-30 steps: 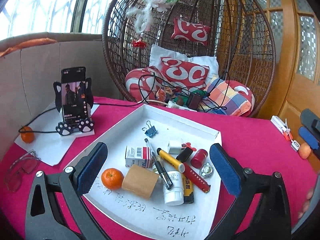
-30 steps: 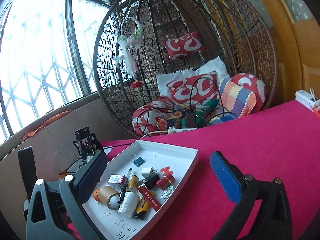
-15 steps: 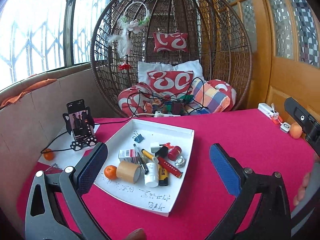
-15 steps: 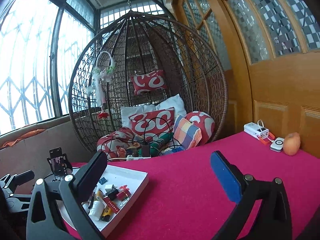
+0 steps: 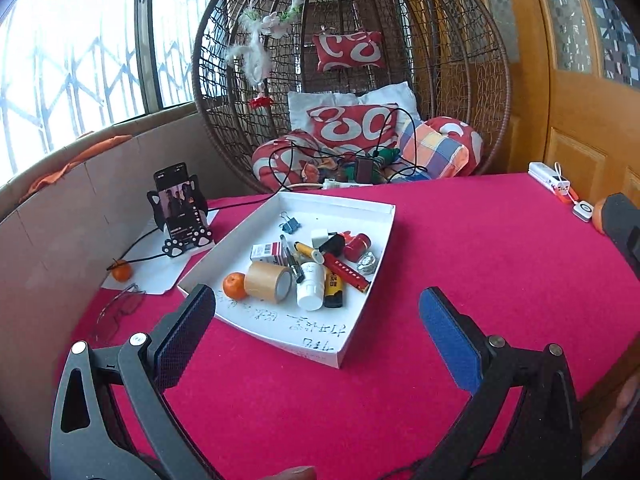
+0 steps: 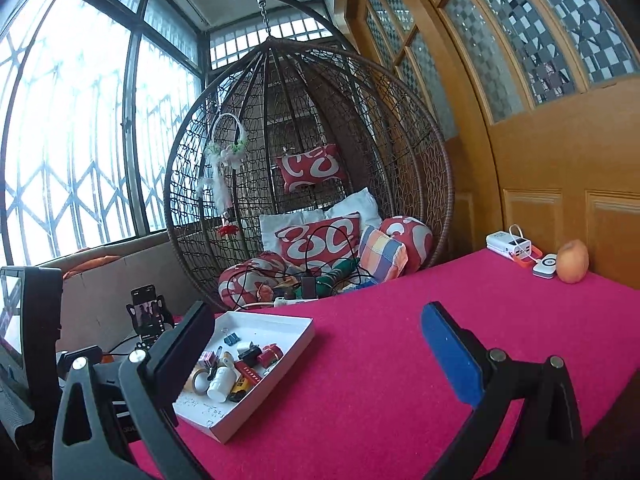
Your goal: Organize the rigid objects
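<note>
Left gripper (image 5: 316, 320) spread, empty, above red bench (image 5: 460, 248) just before white tray (image 5: 360, 316); right gripper (image 6: 316, 340) spread, empty, right of tray.

In the left wrist view your clearest room is the bare red tabletop (image 5: 460, 240) filling the right half of the frame, up to the power bank (image 5: 549, 176) at the far right edge. The white tray (image 5: 352, 280) sits centre-left with its walls raised and small items crowded inside. The phone stand (image 5: 180, 212), its cable and the glasses (image 5: 120, 312) block the left side.
</note>
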`<state>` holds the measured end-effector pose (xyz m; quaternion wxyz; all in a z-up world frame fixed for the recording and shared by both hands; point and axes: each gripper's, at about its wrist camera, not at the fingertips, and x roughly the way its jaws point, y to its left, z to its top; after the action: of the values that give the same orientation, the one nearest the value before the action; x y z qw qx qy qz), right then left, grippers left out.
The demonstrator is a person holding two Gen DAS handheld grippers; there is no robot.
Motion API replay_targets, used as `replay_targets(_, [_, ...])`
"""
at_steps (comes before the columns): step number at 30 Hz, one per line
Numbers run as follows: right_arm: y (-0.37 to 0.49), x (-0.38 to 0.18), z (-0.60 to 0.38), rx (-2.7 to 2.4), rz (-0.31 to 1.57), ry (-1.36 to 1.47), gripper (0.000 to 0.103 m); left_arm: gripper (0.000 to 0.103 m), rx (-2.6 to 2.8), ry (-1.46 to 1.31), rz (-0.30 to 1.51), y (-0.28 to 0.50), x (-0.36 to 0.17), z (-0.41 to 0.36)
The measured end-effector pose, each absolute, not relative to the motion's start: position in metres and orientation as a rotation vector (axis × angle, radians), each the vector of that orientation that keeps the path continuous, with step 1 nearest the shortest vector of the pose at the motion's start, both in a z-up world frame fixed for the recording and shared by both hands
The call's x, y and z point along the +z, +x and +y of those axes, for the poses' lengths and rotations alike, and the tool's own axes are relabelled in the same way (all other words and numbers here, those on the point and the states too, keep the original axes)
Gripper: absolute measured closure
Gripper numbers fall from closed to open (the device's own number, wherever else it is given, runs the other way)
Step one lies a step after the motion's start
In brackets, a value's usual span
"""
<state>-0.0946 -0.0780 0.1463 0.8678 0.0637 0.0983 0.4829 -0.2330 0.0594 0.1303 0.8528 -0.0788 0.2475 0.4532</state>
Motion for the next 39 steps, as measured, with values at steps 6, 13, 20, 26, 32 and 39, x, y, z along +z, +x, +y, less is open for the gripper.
replay_targets(6, [-0.095,0.147,-0.087,1.007,0.231,0.152,0.0,0.0,0.92,-0.198,0.51,-0.242,0.134,0.048])
replay_targets(13, [-0.099,0.146,-0.096,1.007,0.236,0.172,0.0,0.0,0.921,-0.237,0.485,-0.249,0.138,0.047])
replay_targets(20, [-0.099,0.144,-0.095,1.003,0.242,0.164,0.0,0.0,0.918,-0.274,0.496,-0.25,0.135,0.055])
replay_targets(26, [-0.095,0.14,-0.091,0.999,0.279,0.158,0.0,0.0,0.929,-0.27,0.5,-0.249,0.133,0.056])
replay_targets(32, [-0.094,0.139,-0.092,0.996,0.289,0.157,0.0,0.0,0.933,-0.267,0.513,-0.247,0.131,0.057])
replay_targets(39, [-0.093,0.138,-0.09,0.99,0.302,0.153,0.0,0.0,0.926,-0.269,0.523,-0.246,0.13,0.058])
